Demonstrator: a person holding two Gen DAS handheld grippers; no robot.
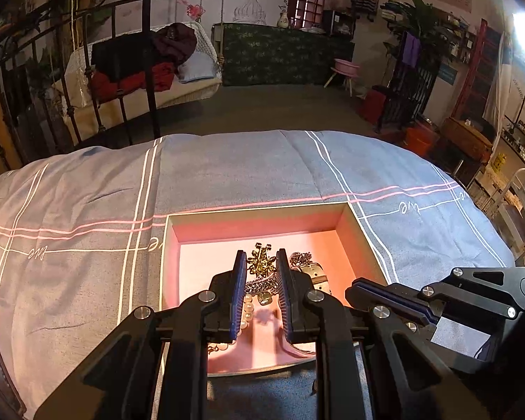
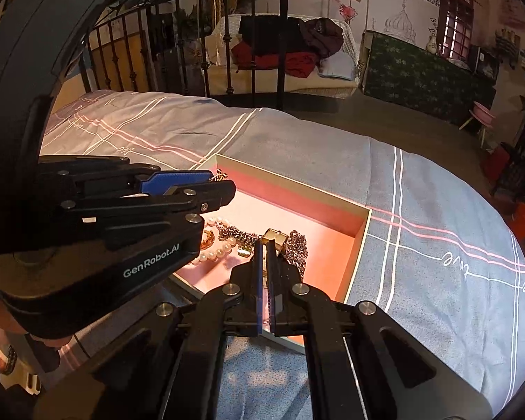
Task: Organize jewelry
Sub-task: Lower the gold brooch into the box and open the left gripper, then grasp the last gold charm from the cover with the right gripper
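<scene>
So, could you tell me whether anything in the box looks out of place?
Yes: the jewelry lies in one tangled heap near a corner of the pink box, with the pearl strand, chains and watch strap overlapping rather than laid apart.

Left wrist view, lower centre: left claw (image 1: pixel 260 255) covers part of the pearl strand (image 1: pixel 247 309) and the box's (image 1: pixel 259 208) near edge. Whether its pads grip anything: unclear. Right wrist view, centre: right claw (image 2: pixel 265 243) hides part of the watch (image 2: pixel 274 236). Wall posters too small to read.
</scene>
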